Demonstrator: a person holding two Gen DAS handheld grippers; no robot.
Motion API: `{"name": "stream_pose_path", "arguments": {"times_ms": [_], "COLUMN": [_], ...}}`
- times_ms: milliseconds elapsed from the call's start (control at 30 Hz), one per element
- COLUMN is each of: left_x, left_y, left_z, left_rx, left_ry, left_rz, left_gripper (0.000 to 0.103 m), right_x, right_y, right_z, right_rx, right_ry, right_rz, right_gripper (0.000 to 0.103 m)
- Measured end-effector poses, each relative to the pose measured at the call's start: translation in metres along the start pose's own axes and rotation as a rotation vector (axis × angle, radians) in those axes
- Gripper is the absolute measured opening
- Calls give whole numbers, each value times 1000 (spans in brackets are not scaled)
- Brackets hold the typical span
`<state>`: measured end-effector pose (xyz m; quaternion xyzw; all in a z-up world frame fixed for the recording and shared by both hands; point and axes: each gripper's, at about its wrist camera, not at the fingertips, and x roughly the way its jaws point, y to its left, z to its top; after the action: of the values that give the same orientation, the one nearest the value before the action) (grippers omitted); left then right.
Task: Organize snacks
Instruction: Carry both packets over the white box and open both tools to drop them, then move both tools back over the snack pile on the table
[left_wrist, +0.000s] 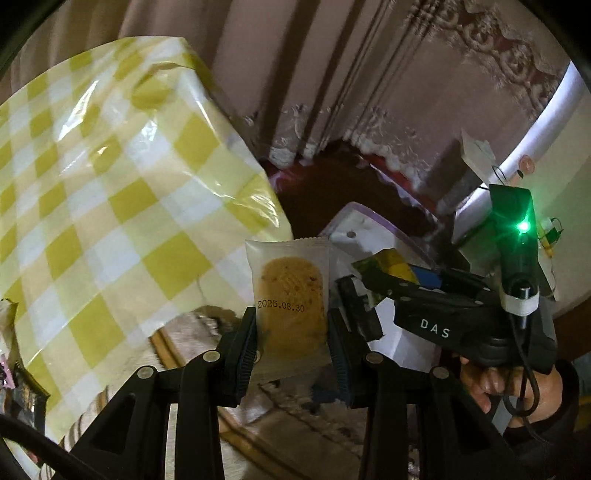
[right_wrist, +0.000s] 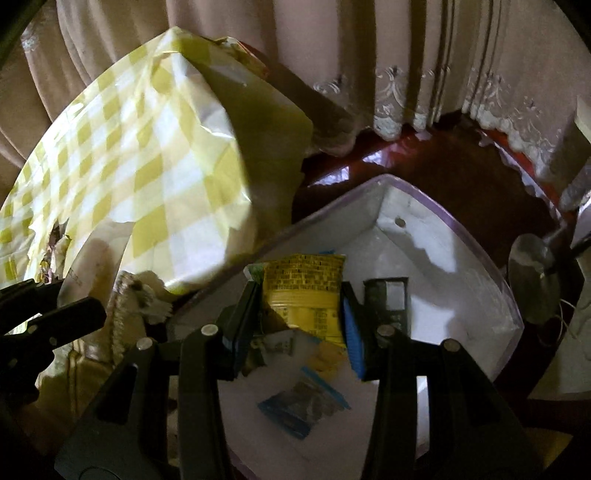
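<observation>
Our left claw (left_wrist: 291, 325) is clamped on a clear-wrapped cookie packet (left_wrist: 290, 295), held beside the yellow checked bag (left_wrist: 122, 192). Our right claw (right_wrist: 301, 314) grips a yellow snack packet (right_wrist: 306, 291) above the white bin (right_wrist: 461, 266), where a blue packet (right_wrist: 303, 404) and a dark packet (right_wrist: 388, 302) lie.

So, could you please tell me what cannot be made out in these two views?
- Left wrist view: the white bin interior is hidden behind the cookie packet and the right gripper.
- Right wrist view: the print on the yellow snack packet is too blurred to read.
- Right wrist view: the checkered bag contents are covered by its plastic.
</observation>
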<state>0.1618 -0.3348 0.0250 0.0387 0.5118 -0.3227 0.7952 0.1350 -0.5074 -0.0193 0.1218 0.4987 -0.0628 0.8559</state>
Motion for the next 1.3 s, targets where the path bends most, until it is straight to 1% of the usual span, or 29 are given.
{"name": "stream_pose_path", "arguments": {"times_ms": [233, 300, 333, 367, 433, 500, 600, 633, 667, 700, 733, 800, 833, 933, 1000, 1100, 1133, 1167, 1233, 1300], "left_x": [15, 19, 21, 21, 20, 17, 10, 7, 3, -2, -9, -23, -30, -55, -72, -87, -87, -90, -92, -92], "left_y": [-10, -11, -12, -11, -10, -9, -4, -1, 3, 8, 16, 33, 41, 70, 91, 115, 122, 129, 139, 146], "left_z": [1, 0, 0, 0, 0, -1, -4, -5, -7, -9, -12, -19, -22, -35, -46, -60, -60, -63, -68, -71], "left_rx": [18, 16, 16, 16, 14, 10, -6, -13, -23, -38, -65, -123, -143, -225, -284, -335, -343, -348, -344, -336], "left_ry": [45, 64, 70, 74, 76, 67, 51, 44, 34, 21, 9, -20, -35, -91, -130, -167, -173, -181, -190, -207], "left_rz": [-28, -51, -52, -50, -53, -55, -51, -48, -38, -31, -40, -49, -48, -38, -36, -24, -26, -37, -56, -87], "left_gripper": [39, 41, 45, 51, 59, 61, 61, 61, 62, 62, 62, 62, 62, 62, 62, 62, 62, 62, 62, 62], "right_x": [5, 7, 7, 8, 8, 7, 0, -2, -4, -6, -8, -10, -13, -21, -22, -18, -16, -13, -8, -13], "right_y": [-12, -15, -15, -15, -16, -15, -2, 5, 17, 25, 33, 44, 52, 72, 83, 90, 95, 100, 120, 135], "right_z": [-8, -10, -11, -12, -13, -12, -11, -12, -14, -16, -18, -21, -23, -30, -34, -41, -47, -53, -75, -92], "right_rx": [10, 10, 10, 11, 19, 31, 43, 40, 24, 21, 30, 40, 28, -34, -59, -38, -29, -25, -63, -94], "right_ry": [21, 33, 36, 39, 47, 45, 19, 14, 10, 3, -11, -21, -32, -97, -121, -110, -100, -92, -61, -59], "right_rz": [-32, -37, -37, -37, -36, -28, 16, 34, 56, 48, 57, 96, 91, 27, 16, 55, 66, 72, 78, 72], "right_gripper": [51, 57, 59, 59, 61, 65, 70, 74, 71, 71, 72, 74, 74, 74, 75, 75, 75, 75, 75, 73]}}
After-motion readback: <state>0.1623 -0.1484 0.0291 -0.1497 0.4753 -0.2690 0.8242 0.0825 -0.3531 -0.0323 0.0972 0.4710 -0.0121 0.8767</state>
